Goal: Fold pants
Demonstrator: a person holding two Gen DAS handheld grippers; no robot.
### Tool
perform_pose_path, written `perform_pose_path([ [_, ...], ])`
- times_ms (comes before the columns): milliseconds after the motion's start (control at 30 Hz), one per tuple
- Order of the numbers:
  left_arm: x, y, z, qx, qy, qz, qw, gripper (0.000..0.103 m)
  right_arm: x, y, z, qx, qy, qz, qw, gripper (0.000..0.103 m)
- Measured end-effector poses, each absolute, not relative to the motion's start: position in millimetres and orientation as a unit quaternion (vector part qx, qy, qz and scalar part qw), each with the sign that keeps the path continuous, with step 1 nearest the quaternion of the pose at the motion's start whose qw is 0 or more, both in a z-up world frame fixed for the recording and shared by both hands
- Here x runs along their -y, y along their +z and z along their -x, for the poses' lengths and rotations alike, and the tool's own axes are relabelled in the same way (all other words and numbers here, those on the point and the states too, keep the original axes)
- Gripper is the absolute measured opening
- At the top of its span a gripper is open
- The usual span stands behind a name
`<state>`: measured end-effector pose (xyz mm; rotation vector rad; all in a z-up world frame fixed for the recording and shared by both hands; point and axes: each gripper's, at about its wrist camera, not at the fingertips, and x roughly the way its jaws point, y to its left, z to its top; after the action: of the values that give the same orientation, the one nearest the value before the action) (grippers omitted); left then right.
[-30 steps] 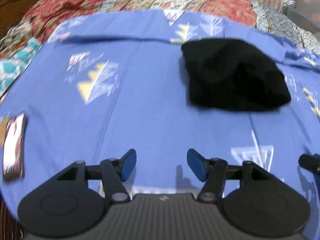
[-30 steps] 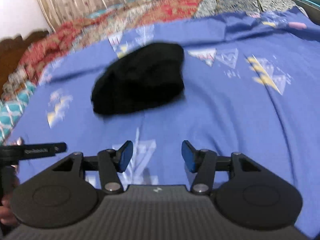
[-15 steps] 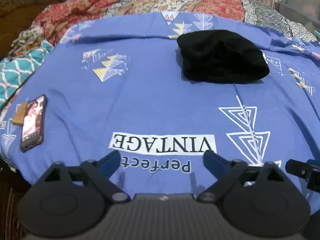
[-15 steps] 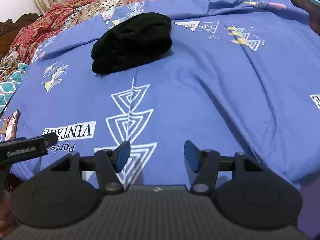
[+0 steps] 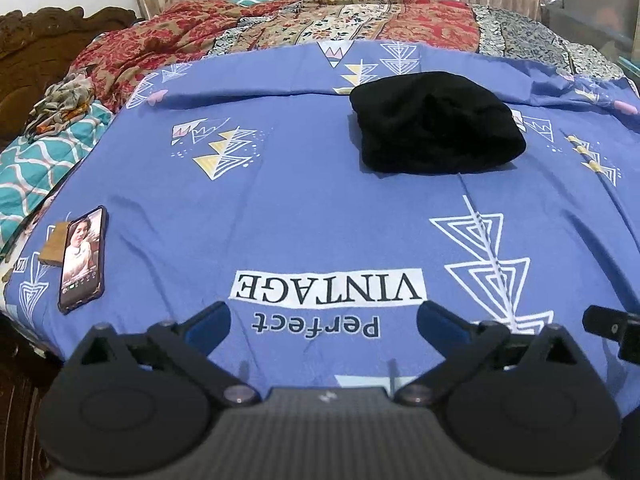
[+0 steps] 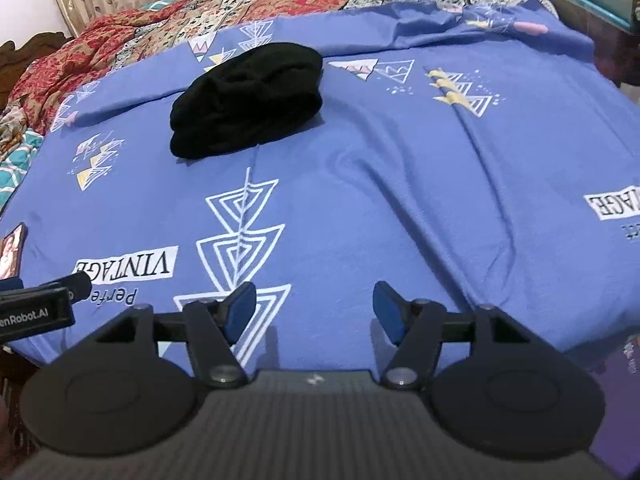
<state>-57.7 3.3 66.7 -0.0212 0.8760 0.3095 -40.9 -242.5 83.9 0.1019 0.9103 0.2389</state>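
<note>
I see the black pants (image 5: 436, 124) lying in a folded bundle on the blue bedsheet (image 5: 304, 200), far up at about one o'clock from my left gripper (image 5: 322, 326); nothing touches them. That gripper's jaws are opening, spread wide with only the sheet below them. From my right gripper (image 6: 314, 312) the pants (image 6: 248, 100) sit at eleven o'clock, well apart; its jaws are opening too, nothing between them. A phone (image 5: 82, 258) lies at the sheet's edge at nine o'clock in the left view; a patterned quilt (image 5: 320, 28) bunches beyond at twelve.
</note>
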Motion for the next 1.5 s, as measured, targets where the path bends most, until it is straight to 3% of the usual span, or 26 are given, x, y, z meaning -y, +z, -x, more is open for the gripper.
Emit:
perform_pose_path([
  [1500, -9, 51, 39, -0.467, 0.162, -0.009, 0.869, 0.103, 240, 66, 29, -0.471, 0.121, -0.08, 0.87, 0.071],
])
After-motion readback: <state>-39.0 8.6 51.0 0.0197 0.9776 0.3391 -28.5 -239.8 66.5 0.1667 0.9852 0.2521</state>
